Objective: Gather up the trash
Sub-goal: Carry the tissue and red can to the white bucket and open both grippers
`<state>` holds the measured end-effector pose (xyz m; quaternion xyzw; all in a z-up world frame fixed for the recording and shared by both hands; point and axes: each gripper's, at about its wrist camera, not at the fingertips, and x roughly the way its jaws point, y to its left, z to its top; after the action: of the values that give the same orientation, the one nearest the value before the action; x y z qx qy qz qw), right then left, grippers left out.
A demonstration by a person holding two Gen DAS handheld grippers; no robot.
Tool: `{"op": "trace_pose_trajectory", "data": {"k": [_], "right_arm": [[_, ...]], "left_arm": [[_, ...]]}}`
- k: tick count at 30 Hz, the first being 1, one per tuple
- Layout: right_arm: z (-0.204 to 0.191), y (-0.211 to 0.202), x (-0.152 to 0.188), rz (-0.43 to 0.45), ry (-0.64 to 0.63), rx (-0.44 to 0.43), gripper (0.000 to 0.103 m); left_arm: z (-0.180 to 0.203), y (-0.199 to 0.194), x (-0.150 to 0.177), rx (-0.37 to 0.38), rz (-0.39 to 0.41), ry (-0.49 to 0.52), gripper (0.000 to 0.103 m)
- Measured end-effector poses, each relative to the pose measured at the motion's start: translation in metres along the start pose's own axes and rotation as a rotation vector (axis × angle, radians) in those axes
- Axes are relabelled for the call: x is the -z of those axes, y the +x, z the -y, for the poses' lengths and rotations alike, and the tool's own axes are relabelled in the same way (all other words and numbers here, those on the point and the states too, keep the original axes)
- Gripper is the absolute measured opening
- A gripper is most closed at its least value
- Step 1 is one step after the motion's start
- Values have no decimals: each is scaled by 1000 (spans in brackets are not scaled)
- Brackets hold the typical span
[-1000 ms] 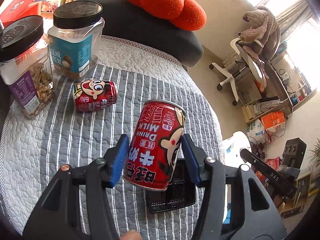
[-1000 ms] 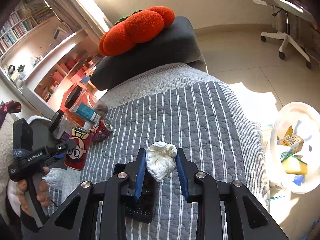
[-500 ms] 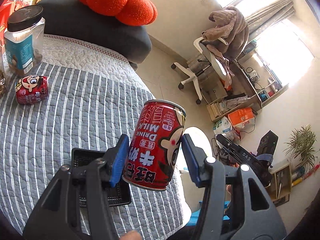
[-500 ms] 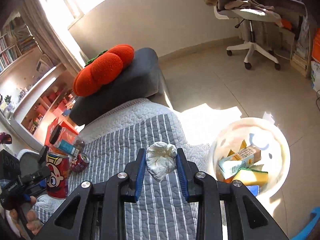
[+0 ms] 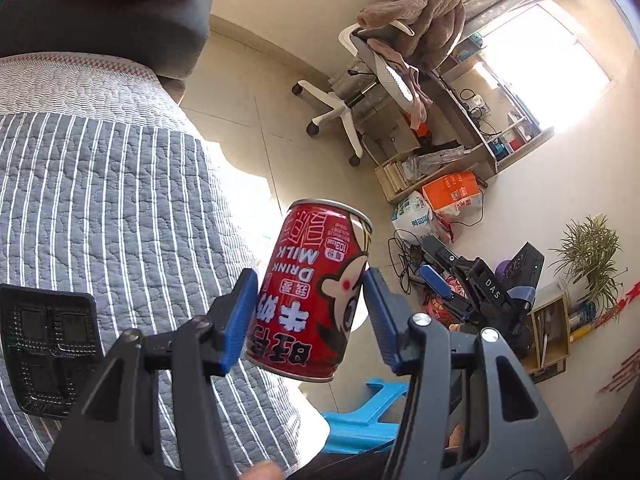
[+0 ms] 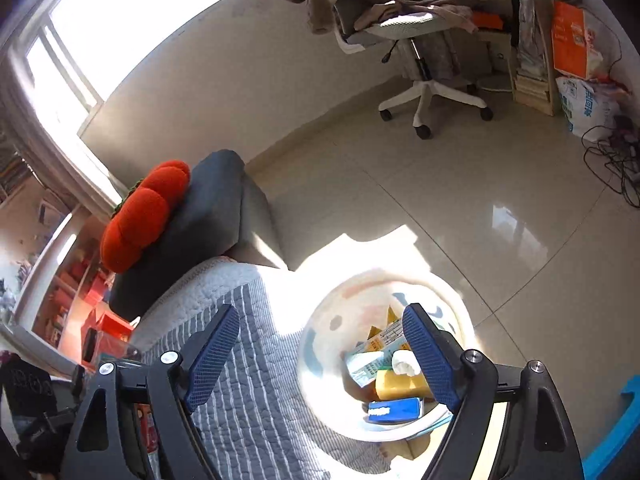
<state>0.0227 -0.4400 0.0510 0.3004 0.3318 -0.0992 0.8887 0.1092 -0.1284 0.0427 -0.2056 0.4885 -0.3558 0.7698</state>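
My left gripper (image 5: 310, 314) is shut on a red milk drink can (image 5: 316, 300), held upside down in the air past the right edge of the grey striped quilt (image 5: 100, 208). My right gripper (image 6: 324, 352) is open and empty above the white trash bin (image 6: 320, 364) on the floor. A white crumpled tissue (image 6: 405, 363) lies inside the bin among a carton, a yellow sponge (image 6: 400, 385) and a blue item (image 6: 394, 410). The right gripper also shows in the left wrist view (image 5: 456, 280).
A black plastic tray (image 5: 48, 352) lies on the quilt. An orange pumpkin cushion (image 6: 144, 212) sits on a dark pillow (image 6: 200, 216). A white office chair (image 6: 416, 60) with clothes, bags and cables stand on the tiled floor. A blue stool (image 5: 360, 416) stands beside the bed.
The right gripper swung over the bin and opened; the tissue dropped into the bin. The left gripper carried the can rightward off the quilt toward the floor side.
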Motion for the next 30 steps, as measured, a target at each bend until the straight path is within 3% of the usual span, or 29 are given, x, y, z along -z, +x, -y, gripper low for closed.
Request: {"op": "trace_pose_trajectory", "data": {"k": [4,12,21,26,30], "right_arm": [[17,-20,-6,60,43,54,94],[51,-66,-16,221,26,356,95],[80,-90,-19,255,105,377,95],[80,-97,-18,285,94,435,95],[81,-104,-17,309,84,486,95]], "left_arm": [[21,24,-1,21,-29,10,56],[63,67,-4,3,-70,69,56],[94,125,2,-123,-111,158,56],[104,146,5,-172,-141,181,56],[112,147,10,-177,-158,213,65]]}}
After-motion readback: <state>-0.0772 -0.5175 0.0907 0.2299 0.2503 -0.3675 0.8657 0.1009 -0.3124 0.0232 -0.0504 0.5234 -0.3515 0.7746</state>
